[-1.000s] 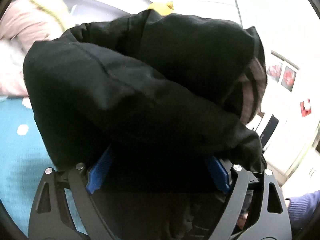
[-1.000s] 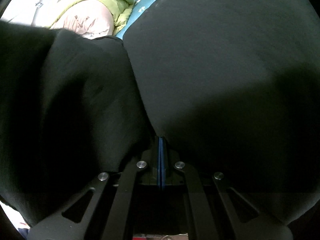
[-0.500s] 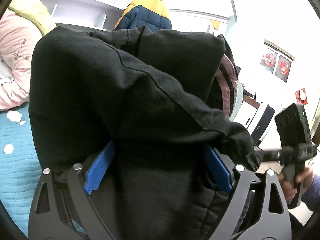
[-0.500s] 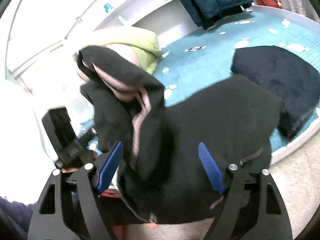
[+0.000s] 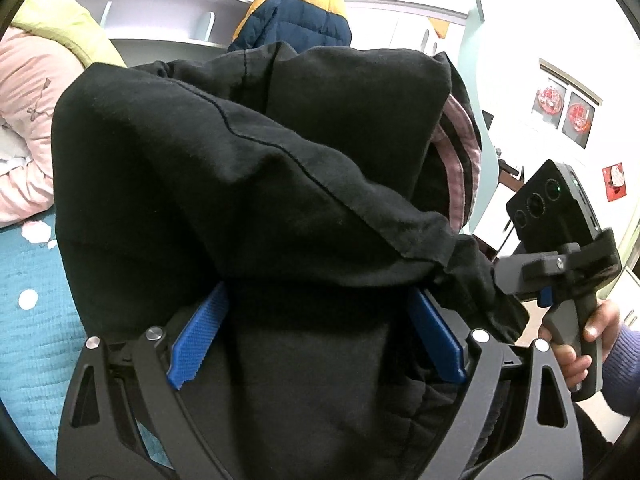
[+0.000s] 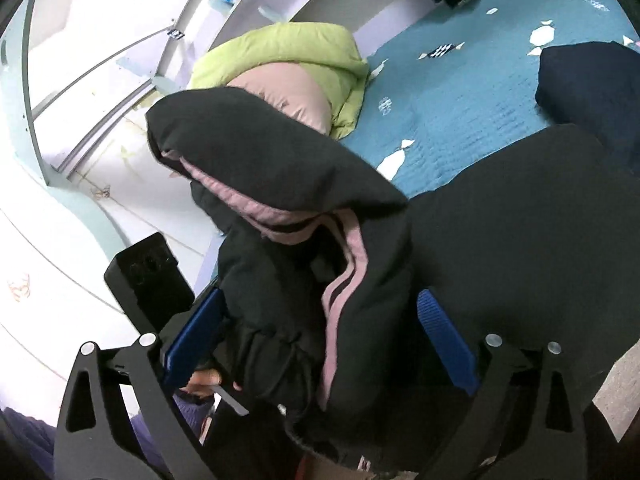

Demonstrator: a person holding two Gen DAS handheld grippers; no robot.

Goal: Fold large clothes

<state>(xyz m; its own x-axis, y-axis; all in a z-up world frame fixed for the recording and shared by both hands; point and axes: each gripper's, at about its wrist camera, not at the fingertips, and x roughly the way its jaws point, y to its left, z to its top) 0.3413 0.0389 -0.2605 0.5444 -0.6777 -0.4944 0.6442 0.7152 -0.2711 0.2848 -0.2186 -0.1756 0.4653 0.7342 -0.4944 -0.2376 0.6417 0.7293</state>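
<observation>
A black garment [image 5: 256, 184] with a pink striped lining [image 5: 460, 152] is bunched up and draped over my left gripper [image 5: 316, 336], whose blue pads stand wide apart with cloth between and over them. In the right wrist view the same black garment [image 6: 300, 200] hangs from the left tool, part of it resting on the teal bed [image 6: 452, 92]. My right gripper [image 6: 320, 344] is open, its blue pads wide apart, with the garment hanging between them. The right gripper's body also shows in the left wrist view [image 5: 560, 240], held in a hand.
A green and pink padded jacket [image 6: 288, 64] lies on the bed near the white shelf wall. A folded dark navy garment [image 6: 592, 88] lies at the bed's right. A yellow and navy jacket [image 5: 296, 12] hangs by the shelves. Beige floor [image 6: 620, 380] lies beside the bed edge.
My right gripper opened, let go of the black cloth and pulled back from it. The left gripper tilted upward with the garment still draped over it.
</observation>
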